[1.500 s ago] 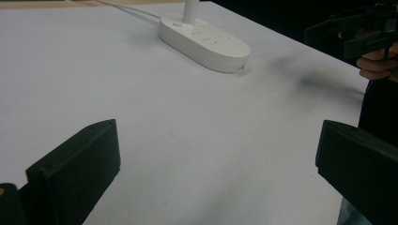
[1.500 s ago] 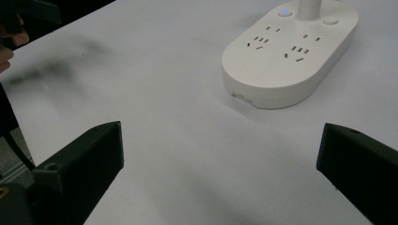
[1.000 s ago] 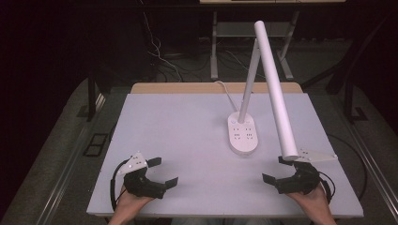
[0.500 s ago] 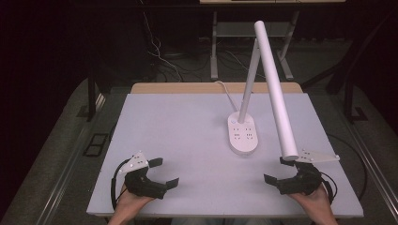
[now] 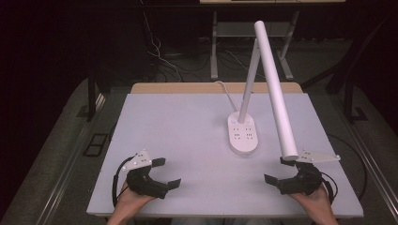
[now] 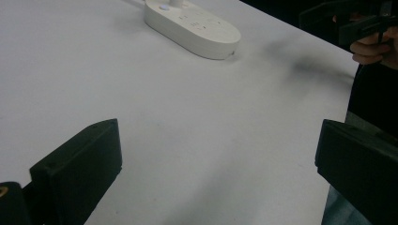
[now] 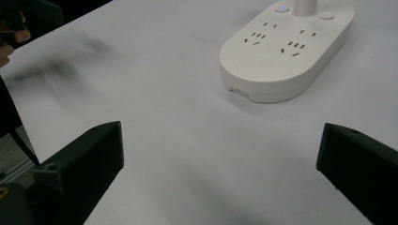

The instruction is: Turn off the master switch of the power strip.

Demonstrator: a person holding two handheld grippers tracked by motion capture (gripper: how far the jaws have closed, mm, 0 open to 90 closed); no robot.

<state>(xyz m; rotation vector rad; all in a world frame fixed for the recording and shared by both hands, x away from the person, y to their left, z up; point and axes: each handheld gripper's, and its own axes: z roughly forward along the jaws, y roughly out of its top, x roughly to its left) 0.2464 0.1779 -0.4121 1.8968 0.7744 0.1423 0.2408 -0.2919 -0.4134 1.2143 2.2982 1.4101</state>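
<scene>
Left claw (image 5: 164, 172) sitting released at 7 o'clock on worktop (image 5: 187, 131), right claw (image 5: 278, 169) released at 5 o'clock; white lamp base (image 5: 242, 134) standing at 2 o'clock, apart from both.

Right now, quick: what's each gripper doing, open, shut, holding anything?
Left gripper: open, jaws wide apart, holding nothing.
Right gripper: open, jaws wide apart, holding nothing, near the lamp head's tip.
</scene>
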